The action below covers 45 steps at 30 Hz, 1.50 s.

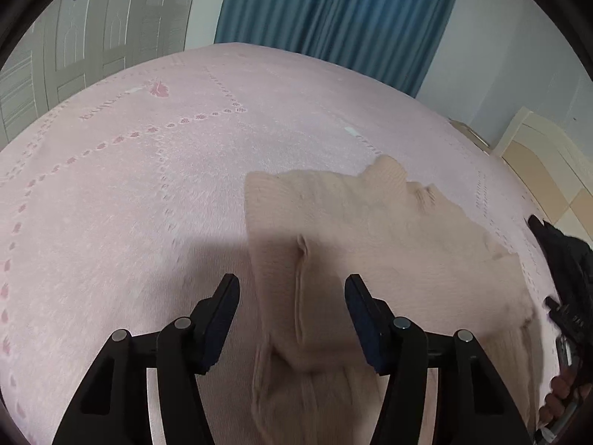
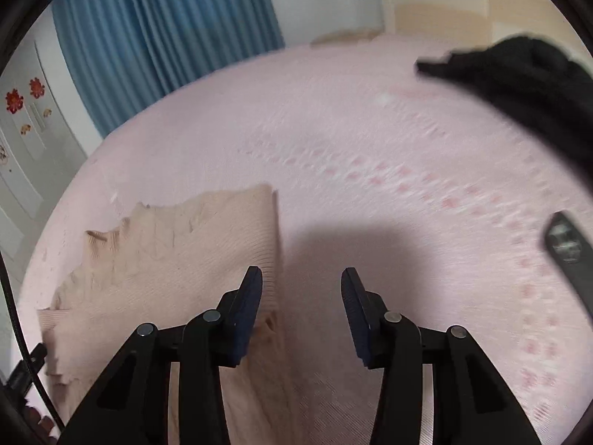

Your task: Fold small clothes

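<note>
a: a beige knitted garment (image 1: 370, 230) lies on a pink bedspread (image 1: 148, 185), partly folded, its scalloped edge on the far right side in the left wrist view.

b: and the left gripper (image 1: 292, 289)?

a: above the near part of the garment, jaws apart, a raised crease of the knit between them. the pads do not press on the cloth, so nothing is gripped.

b: the right gripper (image 2: 302, 282)?

a: also open. its left finger (image 2: 248, 296) sits over the garment's straight right edge, while the other finger is over bare bedspread. a shadow falls on the bedspread just beyond the fingers. no cloth is pinched.

b: where does the garment lie in that view?

a: near and left, scalloped edge toward the far left. the picture is blurred on the right side.

b: anything else on the bed?

a: a black piece of clothing (image 2: 526, 78) at the far right, well apart from the beige one. a blue curtain (image 1: 333, 11) hangs behind the bed, with a pale wardrobe (image 1: 92, 29) to its left.
</note>
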Tool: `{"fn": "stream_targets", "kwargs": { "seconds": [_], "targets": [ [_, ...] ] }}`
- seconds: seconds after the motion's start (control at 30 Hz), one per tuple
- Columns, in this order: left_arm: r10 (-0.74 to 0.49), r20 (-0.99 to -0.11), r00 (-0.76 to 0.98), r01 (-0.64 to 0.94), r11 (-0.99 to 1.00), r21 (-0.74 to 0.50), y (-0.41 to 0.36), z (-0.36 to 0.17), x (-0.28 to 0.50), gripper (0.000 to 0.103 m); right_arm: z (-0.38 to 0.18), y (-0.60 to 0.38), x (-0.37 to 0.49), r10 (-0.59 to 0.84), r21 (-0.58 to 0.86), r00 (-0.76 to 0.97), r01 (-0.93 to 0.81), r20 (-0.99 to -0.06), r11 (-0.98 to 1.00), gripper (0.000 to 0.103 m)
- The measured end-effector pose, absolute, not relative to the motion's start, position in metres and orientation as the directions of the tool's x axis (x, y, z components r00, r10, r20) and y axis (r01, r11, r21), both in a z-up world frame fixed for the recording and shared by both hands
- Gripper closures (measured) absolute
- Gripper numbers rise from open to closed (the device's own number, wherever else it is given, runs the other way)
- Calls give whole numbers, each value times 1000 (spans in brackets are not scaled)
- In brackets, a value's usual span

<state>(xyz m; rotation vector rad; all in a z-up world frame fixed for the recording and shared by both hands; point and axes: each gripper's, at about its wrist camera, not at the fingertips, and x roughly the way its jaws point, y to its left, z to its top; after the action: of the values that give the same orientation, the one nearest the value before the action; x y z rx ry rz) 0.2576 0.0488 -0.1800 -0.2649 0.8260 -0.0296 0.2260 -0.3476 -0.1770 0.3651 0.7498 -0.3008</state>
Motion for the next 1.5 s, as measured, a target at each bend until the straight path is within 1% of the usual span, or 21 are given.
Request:
{"fn": "stream_targets", "kwargs": {
  "seconds": [0.1,0.2,0.3,0.33,0.4,0.47,0.57,0.67,0.7,0.77,0.87,1.0,1.1,1.17,1.23,1.27,1.3,1.33,1.37,1.43,1.5],
  "targets": [
    [-140,-716,684,-53,970,-239,46,-176,230,47,-157,-341,191,-138,239,762,362,-633,901,58],
    [-191,-714,674,-15,962,-271,48,-173,195,47,-145,-335,151,-136,233,797,328,-589,915,58],
    [-196,-715,671,3,965,-261,51,-170,157,47,-146,-328,119,-146,138,764,294,-629,946,58],
    [-200,-715,670,6,964,-264,52,-169,144,47,-150,-329,109,-124,142,754,278,-645,950,58],
    [-215,-723,657,6,960,-280,56,-171,117,47,-156,-333,88,-39,205,727,244,-686,948,58],
    [-236,-728,644,-4,950,-311,62,-172,97,47,-155,-335,71,22,260,722,221,-691,940,58],
    [-284,-751,597,-37,925,-379,68,-181,73,47,-158,-330,52,59,257,701,180,-710,950,57],
    [-326,-753,571,-60,899,-434,69,-189,51,47,-166,-319,37,91,232,644,139,-760,963,57],
    [-321,-756,570,-60,902,-428,68,-190,46,47,-169,-315,33,71,197,616,139,-785,970,57],
    [-305,-764,569,-48,915,-401,62,-192,37,47,-172,-310,23,58,166,601,125,-797,978,57],
    [-291,-771,567,-26,929,-369,51,-192,37,47,-174,-308,9,74,173,604,108,-794,979,57],
    [-220,-796,564,-20,960,-280,33,-194,46,47,-181,-308,10,120,209,565,96,-816,973,57],
    [-162,-808,566,0,980,-197,19,-194,49,47,-197,-302,26,127,190,468,90,-874,978,54],
    [-137,-809,571,22,988,-152,11,-194,51,57,-195,-299,30,123,184,480,81,-869,980,54],
    [-159,-805,571,42,985,-165,8,-193,51,73,-197,-293,35,131,179,468,59,-874,982,54],
    [-177,-804,568,47,982,-182,9,-193,52,76,-199,-290,38,120,163,457,56,-881,985,54],
    [-188,-802,566,48,980,-196,11,-193,51,84,-199,-286,40,95,133,458,53,-884,990,61],
    [-212,-798,563,44,973,-227,15,-192,52,92,-198,-283,40,93,126,462,42,-882,991,71],
    [-241,-791,562,35,963,-268,20,-192,51,92,-198,-278,39,111,130,465,9,-878,991,95],
    [-265,-773,576,9,948,-318,31,-191,48,94,-193,-278,35,120,133,496,-8,-860,991,95],
    [-274,-743,611,-19,933,-359,48,-185,41,94,-183,-299,27,144,202,559,43,-817,978,96]
  ]
}}
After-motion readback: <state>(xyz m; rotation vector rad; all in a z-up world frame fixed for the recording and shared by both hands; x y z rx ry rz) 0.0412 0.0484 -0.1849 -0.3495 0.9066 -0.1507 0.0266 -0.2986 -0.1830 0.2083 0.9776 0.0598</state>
